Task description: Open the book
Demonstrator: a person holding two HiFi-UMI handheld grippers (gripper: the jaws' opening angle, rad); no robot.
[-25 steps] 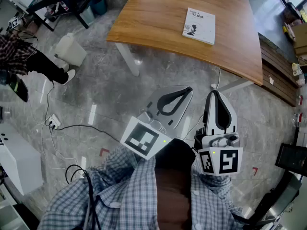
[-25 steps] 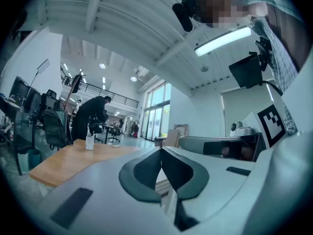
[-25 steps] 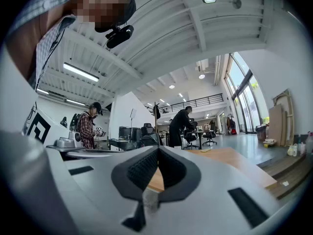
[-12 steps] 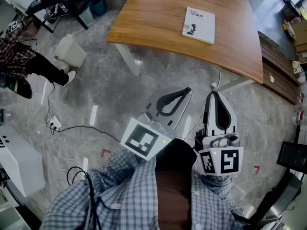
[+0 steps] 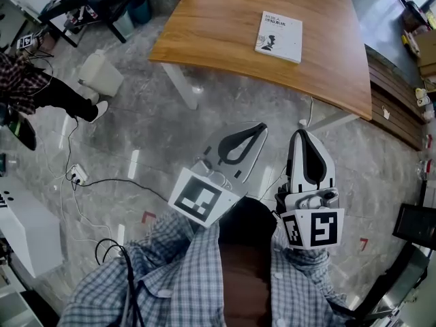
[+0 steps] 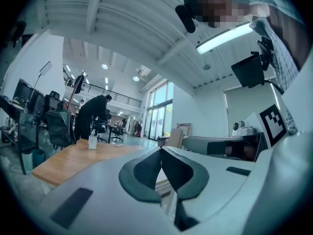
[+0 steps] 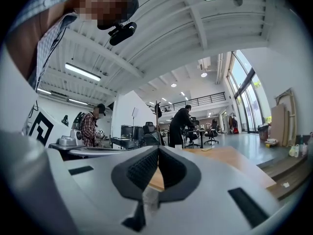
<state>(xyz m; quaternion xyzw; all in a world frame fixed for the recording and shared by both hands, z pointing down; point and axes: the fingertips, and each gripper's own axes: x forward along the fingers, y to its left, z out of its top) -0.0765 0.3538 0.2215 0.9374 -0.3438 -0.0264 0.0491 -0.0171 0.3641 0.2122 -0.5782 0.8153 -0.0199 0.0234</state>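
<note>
Two tools: I hold both close to my chest, tips pointing forward over the floor.
Left tool (image 5: pixel 261 126): jaws pressed together at the tips, with nothing between the dark pads. Its marker cube (image 5: pixel 202 203) sits just above my checked sleeve (image 5: pixel 170 271).
Right tool (image 5: pixel 304 132): jaws likewise closed tip to tip and gripping nothing. It is just beside the left tool and nearly parallel to it. In the right gripper view I see only bench wood through the small gap behind the pads.
Floor (image 5: pixel 157 125): grey polished marble under both tools. A thin black cable (image 5: pixel 116 180) runs across it to a white power strip (image 5: pixel 76 174) at my left.
Bench (image 5: pixel 225 26): a light wooden bench with rounded corners on white legs, ahead of both tools and well apart from them.
Book (image 5: pixel 279 37): a white paperback book with dark print on the cover. It lies closed and flat on the right part of the bench, well apart from the left tool and the right tool.
Bystander (image 5: pixel 41 90): a person in a plaid shirt and dark trousers at the far left edge, near a white bin (image 5: pixel 100 71) on the floor.
</note>
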